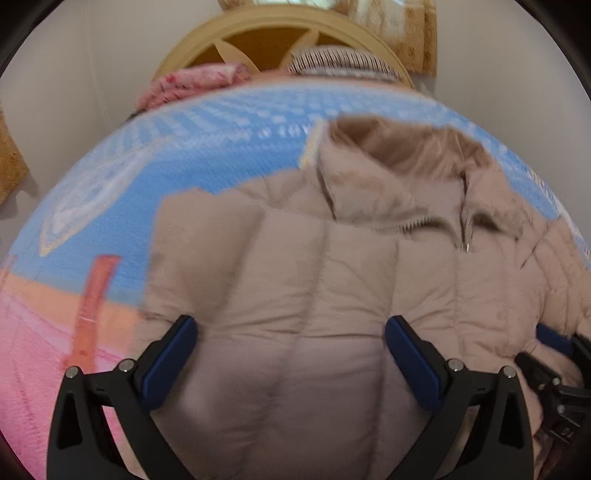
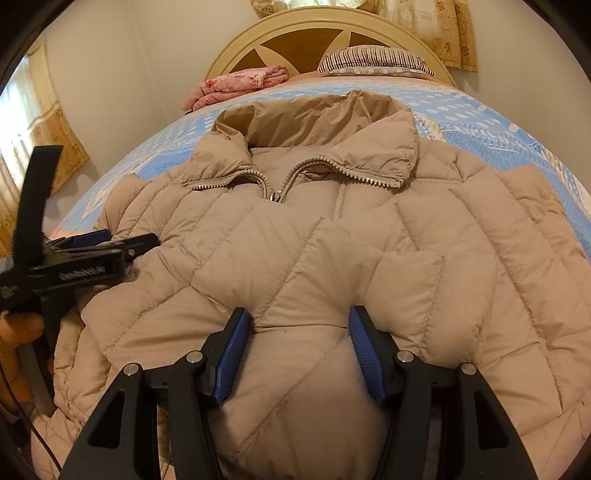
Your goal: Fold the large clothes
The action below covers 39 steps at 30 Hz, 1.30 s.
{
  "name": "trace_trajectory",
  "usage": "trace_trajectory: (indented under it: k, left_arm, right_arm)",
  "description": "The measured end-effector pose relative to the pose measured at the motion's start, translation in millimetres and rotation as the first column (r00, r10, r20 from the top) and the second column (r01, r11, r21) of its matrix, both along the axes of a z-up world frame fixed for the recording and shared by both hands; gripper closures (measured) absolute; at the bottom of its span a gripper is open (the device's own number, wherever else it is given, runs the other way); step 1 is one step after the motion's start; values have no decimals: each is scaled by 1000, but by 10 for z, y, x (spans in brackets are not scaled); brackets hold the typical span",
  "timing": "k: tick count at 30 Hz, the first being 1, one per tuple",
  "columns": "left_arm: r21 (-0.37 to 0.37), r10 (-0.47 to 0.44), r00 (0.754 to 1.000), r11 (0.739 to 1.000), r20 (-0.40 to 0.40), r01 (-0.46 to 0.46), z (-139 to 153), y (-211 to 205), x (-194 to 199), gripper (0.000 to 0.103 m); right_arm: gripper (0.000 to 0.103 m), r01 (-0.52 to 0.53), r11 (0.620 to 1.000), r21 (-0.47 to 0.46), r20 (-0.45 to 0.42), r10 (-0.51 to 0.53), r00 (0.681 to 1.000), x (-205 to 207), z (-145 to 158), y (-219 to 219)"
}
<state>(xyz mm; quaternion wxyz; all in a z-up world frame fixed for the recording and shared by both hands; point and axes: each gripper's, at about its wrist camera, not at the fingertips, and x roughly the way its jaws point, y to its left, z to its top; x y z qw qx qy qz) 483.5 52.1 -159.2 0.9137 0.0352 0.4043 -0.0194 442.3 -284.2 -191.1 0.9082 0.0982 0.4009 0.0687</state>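
Lying zipped on the bed (image 2: 498, 122), the jacket (image 2: 332, 236) bulges between your right hand-held gripper (image 2: 301, 332), clenched on its fabric; your left hand-held gripper (image 1: 291, 332) grasps another fold.

**Beige Quilting on a Blue Bedspread**

The puffer jacket (image 2: 295, 243) was pale beige, stitched in slanting quilt lines, with a silver-toothed zip (image 2: 273, 184). Under it the bedspread (image 2: 461, 110) was light blue with white dots, turning to orange and pink bands in the left wrist view. A folded blanket (image 2: 240, 83) was pink and floral; the pillow (image 2: 373, 59) had dark stripes. The headboard (image 2: 306, 29) was cream with brown panels. Both grippers (image 2: 299, 332) (image 1: 291, 332) were black with blue pads (image 2: 232, 354).
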Motion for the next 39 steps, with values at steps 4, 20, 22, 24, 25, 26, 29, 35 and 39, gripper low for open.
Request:
trace_trajectory:
  k: [4,20,22,24,25,26,29,35,39]
  left_arm:
    - [7,-2,997,1000,82,2,370,63,41,0]
    - [-141,-68,990,989,-125,50,173,-506,1271,15]
    - [-205,-88,982,977,-168,52,135,-523,1326,32]
    - [-216,-93,975,975,-201,48,119,-590,1350,41]
    - [-226,-100,974,973,-205,53,138,-611,1340,50]
    - [-262,-115,970,963,-213,57,177,-630,1329,51]
    - [-420,-138,968,907,-207,40,365,-595,1289,51]
    - [-408,-191,959,909,-210,92,545,-723,1157,45]
    - [-170,-188,965,973,-185,157,588,-785,995,35]
  right_arm:
    - [46,0,1000,8,7,0,1000,-2,4,2]
    - [45,-2,999,37,29,1,1000,-37,3,-26]
    - [45,-2,999,44,31,1,1000,-36,-2,-33]
    - [45,-3,999,50,34,1,999,-35,-3,-36]
    - [45,-2,999,52,35,1,999,-36,-3,-33]
    - [45,-3,998,56,36,1,999,-36,-3,-36]
    - [45,-3,998,62,39,0,999,-41,1,-34]
    - [45,-3,998,69,43,0,999,-56,1,-29]
    - [45,-3,998,69,45,-1,999,-57,1,-31]
